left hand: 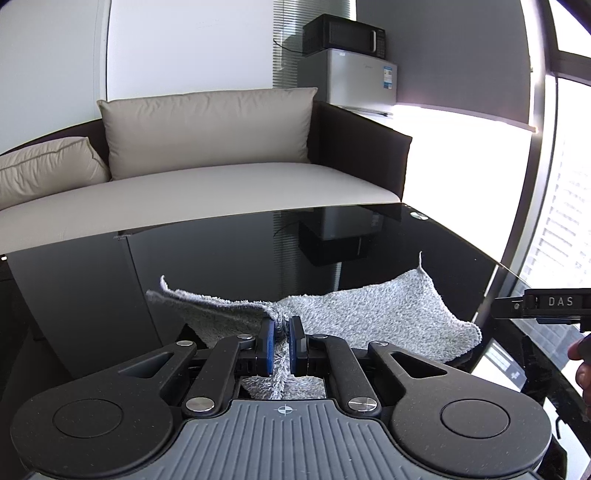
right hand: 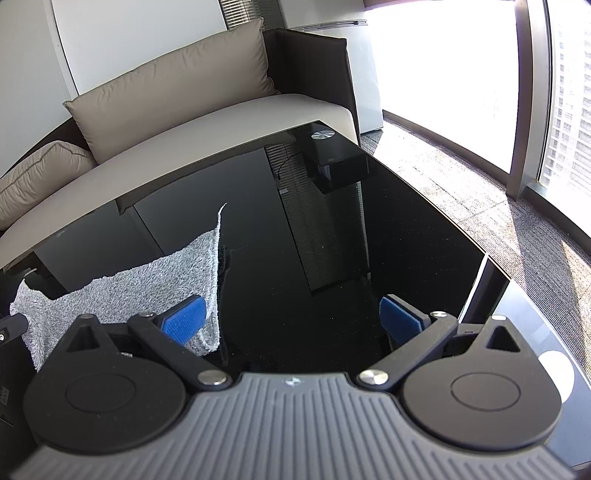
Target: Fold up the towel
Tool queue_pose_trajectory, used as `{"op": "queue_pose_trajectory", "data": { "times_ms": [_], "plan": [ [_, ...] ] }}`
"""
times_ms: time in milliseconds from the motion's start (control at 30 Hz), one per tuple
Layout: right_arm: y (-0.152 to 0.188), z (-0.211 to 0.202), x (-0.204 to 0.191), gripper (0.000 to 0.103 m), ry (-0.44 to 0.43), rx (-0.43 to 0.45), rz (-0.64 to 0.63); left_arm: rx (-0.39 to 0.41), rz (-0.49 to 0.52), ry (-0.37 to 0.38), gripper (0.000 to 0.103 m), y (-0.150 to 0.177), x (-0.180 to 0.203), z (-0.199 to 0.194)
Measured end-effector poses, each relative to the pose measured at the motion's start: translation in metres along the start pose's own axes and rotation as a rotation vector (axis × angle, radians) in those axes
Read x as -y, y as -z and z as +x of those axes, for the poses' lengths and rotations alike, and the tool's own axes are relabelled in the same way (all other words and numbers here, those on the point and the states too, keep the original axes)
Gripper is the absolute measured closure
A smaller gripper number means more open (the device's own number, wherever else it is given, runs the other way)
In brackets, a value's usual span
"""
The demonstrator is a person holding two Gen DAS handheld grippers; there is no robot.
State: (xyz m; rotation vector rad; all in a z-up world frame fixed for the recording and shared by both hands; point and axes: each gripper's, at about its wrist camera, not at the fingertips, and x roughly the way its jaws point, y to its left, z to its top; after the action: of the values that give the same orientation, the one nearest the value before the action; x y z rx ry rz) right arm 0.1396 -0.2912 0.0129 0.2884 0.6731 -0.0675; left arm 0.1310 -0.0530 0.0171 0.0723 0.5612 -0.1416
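Observation:
A grey fluffy towel point(left hand: 373, 317) is lifted off the black glass table point(left hand: 229, 254), its far corners sticking up. My left gripper point(left hand: 281, 341) is shut on a bunched edge of the towel, which hangs down between the blue pads. In the right wrist view the towel point(right hand: 129, 291) hangs at the left, partly behind the left blue pad point(right hand: 183, 321). My right gripper point(right hand: 291, 321) stands open over the bare table point(right hand: 388, 229), nothing between its fingers. The right gripper's black body point(left hand: 546, 306) shows at the right edge of the left wrist view, with a hand point(left hand: 581, 363) below it.
A beige sofa point(left hand: 207, 192) with cushions stands just behind the table's far edge. A small fridge point(left hand: 351, 79) with a microwave point(left hand: 343, 35) on top is at the back. Bright windows point(right hand: 443, 55) and grey carpet point(right hand: 461, 177) lie to the right.

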Motion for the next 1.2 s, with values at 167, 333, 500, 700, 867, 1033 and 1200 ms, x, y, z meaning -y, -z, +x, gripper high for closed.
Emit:
{"op": "queue_pose_trajectory", "data": {
  "times_ms": [167, 333, 500, 700, 867, 1033, 1200],
  "plan": [
    [-0.003, -0.001, 0.008, 0.001, 0.004, -0.007, 0.036, -0.01, 0.034, 0.021, 0.096, -0.014, 0.019, 0.01],
    [-0.006, -0.001, 0.018, 0.001, 0.021, -0.015, 0.081, -0.013, 0.113, 0.051, 0.096, -0.032, 0.051, 0.019],
    [-0.009, -0.001, 0.028, 0.001, 0.019, -0.02, 0.131, -0.044, 0.205, 0.092, 0.096, -0.034, 0.089, 0.031],
    [-0.012, -0.005, 0.038, 0.001, 0.014, -0.007, 0.18, -0.071, 0.261, 0.125, 0.096, -0.026, 0.119, 0.043],
    [-0.012, -0.004, 0.043, 0.001, 0.018, -0.027, 0.19, -0.061, 0.295, 0.112, 0.096, -0.024, 0.126, 0.043],
    [-0.009, 0.0, 0.029, 0.001, 0.053, -0.036, 0.077, -0.07, 0.314, 0.118, 0.096, -0.021, 0.127, 0.045],
    [-0.008, -0.003, 0.024, 0.001, 0.087, -0.009, 0.013, -0.082, 0.353, 0.183, 0.095, -0.019, 0.135, 0.05]
  ]
}}
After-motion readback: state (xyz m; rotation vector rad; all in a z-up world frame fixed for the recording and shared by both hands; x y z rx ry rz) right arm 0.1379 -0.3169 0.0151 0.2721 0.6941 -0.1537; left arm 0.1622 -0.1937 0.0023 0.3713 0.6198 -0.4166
